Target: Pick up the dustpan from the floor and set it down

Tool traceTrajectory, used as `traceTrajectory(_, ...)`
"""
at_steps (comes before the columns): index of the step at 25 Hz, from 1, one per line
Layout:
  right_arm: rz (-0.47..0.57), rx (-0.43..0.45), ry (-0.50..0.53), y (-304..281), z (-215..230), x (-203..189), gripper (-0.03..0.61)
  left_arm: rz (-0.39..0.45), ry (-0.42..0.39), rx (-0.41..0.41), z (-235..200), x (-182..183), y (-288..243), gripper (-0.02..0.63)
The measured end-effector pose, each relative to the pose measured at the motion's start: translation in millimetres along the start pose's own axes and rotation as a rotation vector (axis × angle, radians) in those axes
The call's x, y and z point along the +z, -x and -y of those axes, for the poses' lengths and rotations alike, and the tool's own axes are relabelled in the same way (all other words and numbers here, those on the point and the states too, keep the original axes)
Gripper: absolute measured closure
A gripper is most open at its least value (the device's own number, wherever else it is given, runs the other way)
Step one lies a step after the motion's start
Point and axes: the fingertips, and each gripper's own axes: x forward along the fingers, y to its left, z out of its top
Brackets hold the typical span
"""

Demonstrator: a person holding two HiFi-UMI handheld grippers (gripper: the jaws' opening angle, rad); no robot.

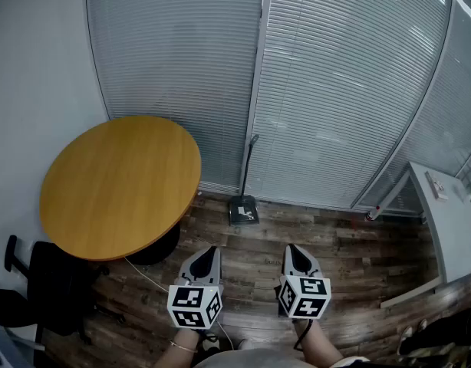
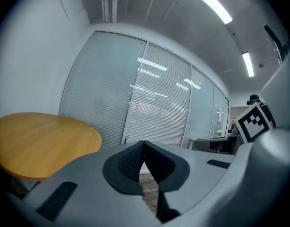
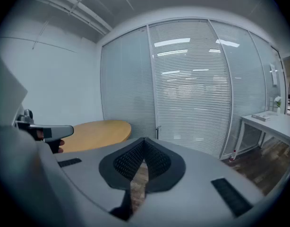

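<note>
**A:** What does the head view give you?

**B:** My left gripper (image 1: 210, 250) and right gripper (image 1: 291, 248) sit side by side low in the picture, each under its marker cube, above the dark wood-plank floor (image 1: 350, 244). The dark, long-handled plastic dustpan (image 1: 244, 209) stands on that floor ahead of them, well apart from both. Its thin handle leans on the frame of the grey slatted-blind glass wall (image 1: 335, 90). The round orange wooden table (image 1: 120, 182) is to its left, with a black office chair (image 1: 47, 282) beside the table's near edge. A white rectangular desk (image 1: 450, 221) is at far right.

**A:** And the left gripper view?

**B:** My left jaws are clenched tip to tip, with nothing between them. The table is at left and the right gripper's cube at the right edge. The pan itself doesn't show here.

**A:** The right gripper view?

**B:** Those jaws are pressed together too, and empty. This view adds the white desk at right and the left gripper at the left edge. Of the dustpan, only the thin handle top shows against the blinds.
</note>
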Motion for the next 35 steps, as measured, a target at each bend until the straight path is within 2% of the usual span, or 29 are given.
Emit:
traceTrajectory(10, -0.001, 0.008, -0.025, 11, 10, -4, 0.546, -0.002, -0.021, -0.012, 17, 0, 2, 0.595)
traceTrajectory(15, 0.015, 0.023, -0.101, 16, 17, -5, 0.546, -0.003, -0.017, -0.010, 22, -2, 1, 0.595)
traceTrajectory(22, 0.003, 0.001, -0.130, 28, 53, -13, 0.546, 0.001, -0.026, -0.012, 48, -7, -7, 0.595)
traceTrajectory(28, -0.006, 0.018, -0.142, 31, 86, -17, 0.546, -0.003, -0.035, -0.002, 78, -13, -18, 0.595)
traceTrajectory(35, -0.017, 0.017, -0.182, 20, 105, -23, 0.546, -0.025, -0.046, -0.006, 90, -22, -32, 0.595)
